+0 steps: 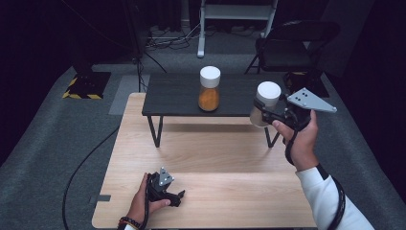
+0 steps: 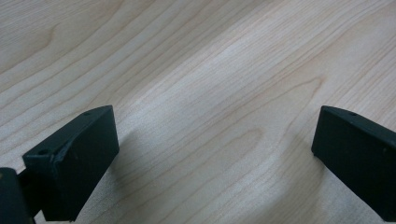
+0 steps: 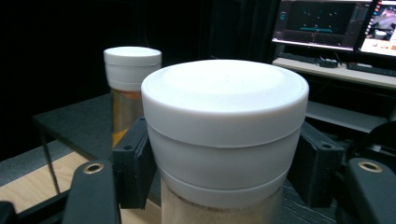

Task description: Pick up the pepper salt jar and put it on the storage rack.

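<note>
Halfway, by the look: 1 orange-filled jar [image 1: 209, 89] standing on black shelf [image 1: 177, 98]; second jar [image 1: 265, 103] clamped in right gripper [image 1: 262, 114], off the shelf, unplaced. Left gripper [image 1: 181, 195] gaping, empty, resting on table [image 1: 215, 153].

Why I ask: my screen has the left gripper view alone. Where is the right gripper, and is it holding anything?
Observer: The right gripper is held up at the right end of the low black table, shut on a clear jar with a white lid and pale contents.
Operator: Anything standing on that table?
Observer: A second white-lidded clear jar with orange contents, upright near the middle.
Operator: And where does my left gripper sit?
Observer: The left gripper rests low on the light wooden tabletop, near its front left corner.
</note>
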A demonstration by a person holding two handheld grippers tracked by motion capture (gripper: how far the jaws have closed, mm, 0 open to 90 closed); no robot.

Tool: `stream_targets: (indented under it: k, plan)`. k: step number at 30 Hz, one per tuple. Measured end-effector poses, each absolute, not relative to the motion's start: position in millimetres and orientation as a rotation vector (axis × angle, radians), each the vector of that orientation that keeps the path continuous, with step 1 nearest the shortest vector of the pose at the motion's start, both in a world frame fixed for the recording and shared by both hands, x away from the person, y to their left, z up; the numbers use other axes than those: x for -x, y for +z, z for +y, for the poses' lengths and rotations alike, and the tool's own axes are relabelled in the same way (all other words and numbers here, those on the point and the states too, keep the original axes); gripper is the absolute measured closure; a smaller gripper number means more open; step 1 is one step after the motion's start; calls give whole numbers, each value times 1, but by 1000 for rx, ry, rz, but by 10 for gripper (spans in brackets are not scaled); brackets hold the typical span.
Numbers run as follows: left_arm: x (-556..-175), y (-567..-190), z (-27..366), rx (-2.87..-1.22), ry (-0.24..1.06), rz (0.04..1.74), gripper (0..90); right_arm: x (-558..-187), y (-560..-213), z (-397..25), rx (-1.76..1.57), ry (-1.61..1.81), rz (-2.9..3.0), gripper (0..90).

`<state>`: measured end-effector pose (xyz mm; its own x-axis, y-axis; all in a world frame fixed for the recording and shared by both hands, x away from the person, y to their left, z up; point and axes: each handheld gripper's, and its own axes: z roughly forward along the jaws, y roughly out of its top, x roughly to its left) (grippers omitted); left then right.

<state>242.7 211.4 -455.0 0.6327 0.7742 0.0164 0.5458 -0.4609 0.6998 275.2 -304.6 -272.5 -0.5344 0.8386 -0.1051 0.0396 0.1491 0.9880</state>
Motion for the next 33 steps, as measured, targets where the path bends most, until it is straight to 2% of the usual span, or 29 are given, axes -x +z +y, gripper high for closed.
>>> stream_targets:
  k: [21,33]
  plan:
    - [-243,-455,212,-2184,437,1025,5,-320,-267,-281,-908,1405,1631,336]
    - [-243,-455,212,-2185,434,1018,6,-343,-274,-263,-925,1422,1619,336]
